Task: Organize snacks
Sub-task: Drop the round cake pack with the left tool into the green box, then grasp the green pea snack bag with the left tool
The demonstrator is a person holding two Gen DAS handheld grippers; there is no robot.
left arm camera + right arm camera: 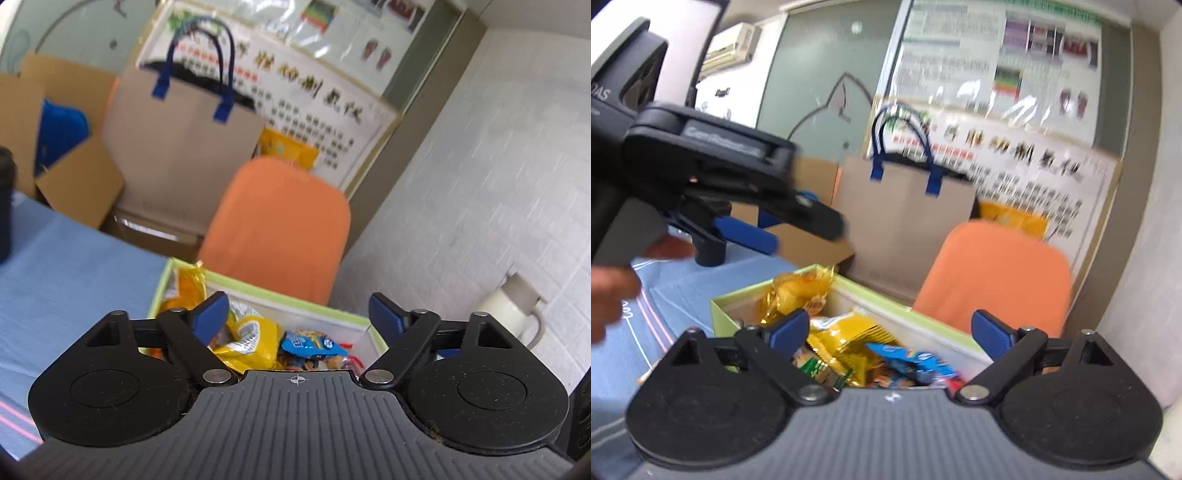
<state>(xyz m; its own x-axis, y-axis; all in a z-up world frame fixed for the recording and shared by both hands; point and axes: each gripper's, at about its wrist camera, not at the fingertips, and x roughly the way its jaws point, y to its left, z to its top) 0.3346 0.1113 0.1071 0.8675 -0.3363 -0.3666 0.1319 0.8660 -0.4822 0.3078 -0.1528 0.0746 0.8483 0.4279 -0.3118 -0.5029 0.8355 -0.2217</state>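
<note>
A white box with a light green rim (258, 286) stands on the blue tablecloth and holds several snack packets. Among them are a yellow packet (251, 339) and a blue packet (314, 345). My left gripper (297, 314) hangs open above the box, with nothing between its blue pads. In the right wrist view the same box (738, 297) shows a gold packet (798, 291), a yellow packet (857, 343), a blue one (912, 362) and a green one (820, 369). My right gripper (891, 332) is open and empty over the box. The left gripper's blue finger (746, 233) shows at upper left.
An orange chair back (280, 229) stands just behind the box, with a brown paper bag with blue handles (177, 147) and open cardboard boxes (74, 177) beyond. A white jug (513, 310) sits by the tiled wall on the right. A hand (613, 291) is at the left edge.
</note>
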